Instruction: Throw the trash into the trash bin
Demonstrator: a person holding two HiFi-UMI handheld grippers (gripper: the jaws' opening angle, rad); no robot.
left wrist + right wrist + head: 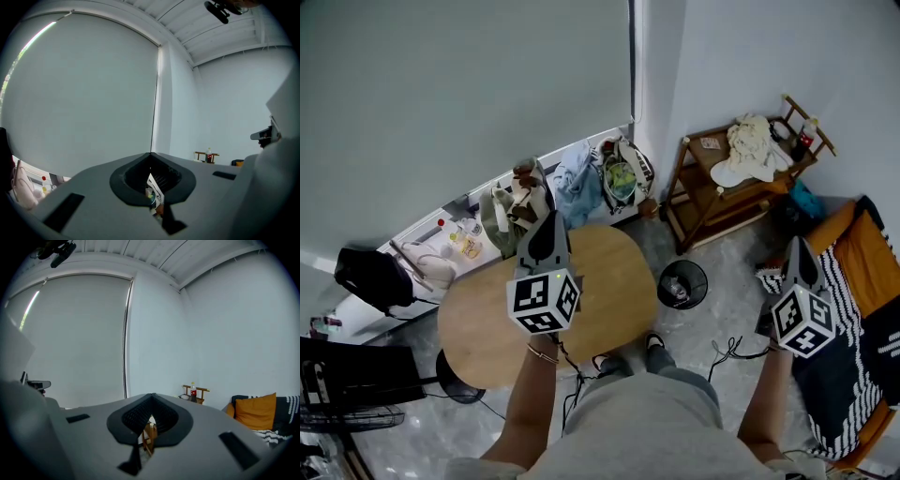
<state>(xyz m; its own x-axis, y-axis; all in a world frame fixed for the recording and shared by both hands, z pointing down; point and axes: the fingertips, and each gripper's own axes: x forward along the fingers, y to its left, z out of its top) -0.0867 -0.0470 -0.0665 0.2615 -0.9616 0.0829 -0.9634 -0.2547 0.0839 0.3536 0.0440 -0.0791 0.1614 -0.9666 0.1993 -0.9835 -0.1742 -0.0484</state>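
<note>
L gripper [551, 221] over round wooden table [619, 281], R gripper [797, 246] off to the side; both jaws pressed together, empty. Black mesh trash bin [683, 269] on floor just beside table, trash [677, 292] inside. Farther: wooden shelf [705, 192], red-label bottle [193, 392], print too small to read.

Oval wooden surface [614, 281] stands on a grey marble floor [727, 305]. Just beside it on the floor there's the black mesh trash bin [682, 284] and some loose cables [733, 348]. The wooden rack [705, 167] in the corner has pale cloth [752, 145] piled on top
</note>
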